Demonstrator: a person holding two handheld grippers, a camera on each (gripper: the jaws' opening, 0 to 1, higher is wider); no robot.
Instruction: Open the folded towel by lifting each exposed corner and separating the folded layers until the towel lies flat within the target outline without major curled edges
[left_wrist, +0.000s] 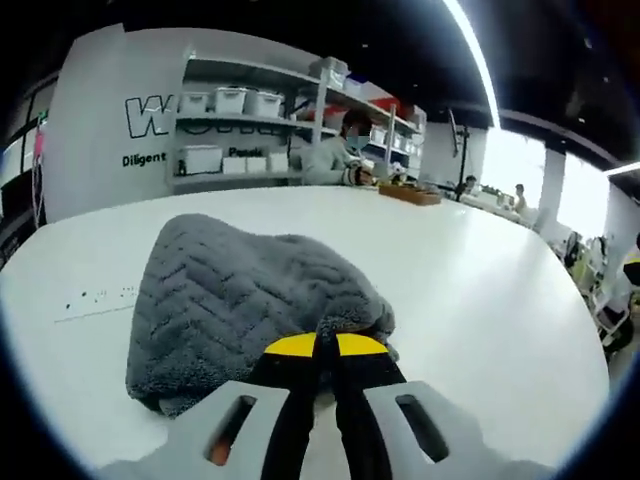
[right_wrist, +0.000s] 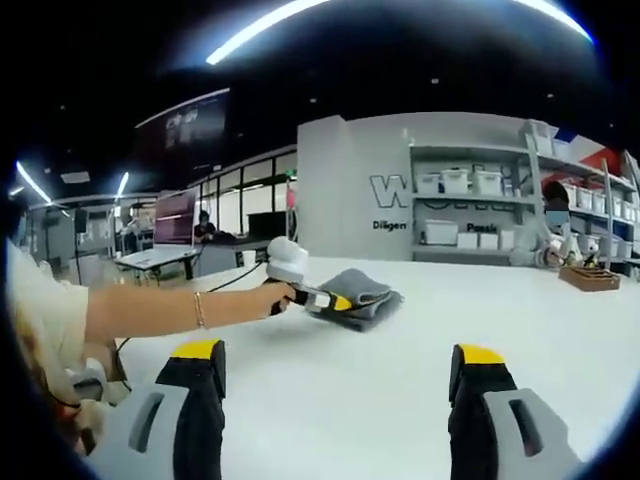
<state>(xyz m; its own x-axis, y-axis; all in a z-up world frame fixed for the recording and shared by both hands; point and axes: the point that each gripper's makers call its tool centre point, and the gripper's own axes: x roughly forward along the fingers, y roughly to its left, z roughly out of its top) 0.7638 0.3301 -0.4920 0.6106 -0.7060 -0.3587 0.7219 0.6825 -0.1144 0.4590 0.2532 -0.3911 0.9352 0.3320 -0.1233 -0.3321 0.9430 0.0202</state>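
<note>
Two jaws of the left gripper (left_wrist: 325, 345) are pinched together on the near edge of the folded grey towel (left_wrist: 240, 300), which lies on the white table (left_wrist: 480, 290). The right gripper (right_wrist: 335, 362) hangs wide apart, holding nothing, well short of the towel. Shelves (left_wrist: 250, 130) stand beyond.

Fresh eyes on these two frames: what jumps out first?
The folded grey towel on the white table, with the left gripper shut on its near corner. In the right gripper view the same pinch shows from afar, a person's hand holding that gripper, while the right gripper hangs open over bare table. Shelves with white bins stand behind.
</note>
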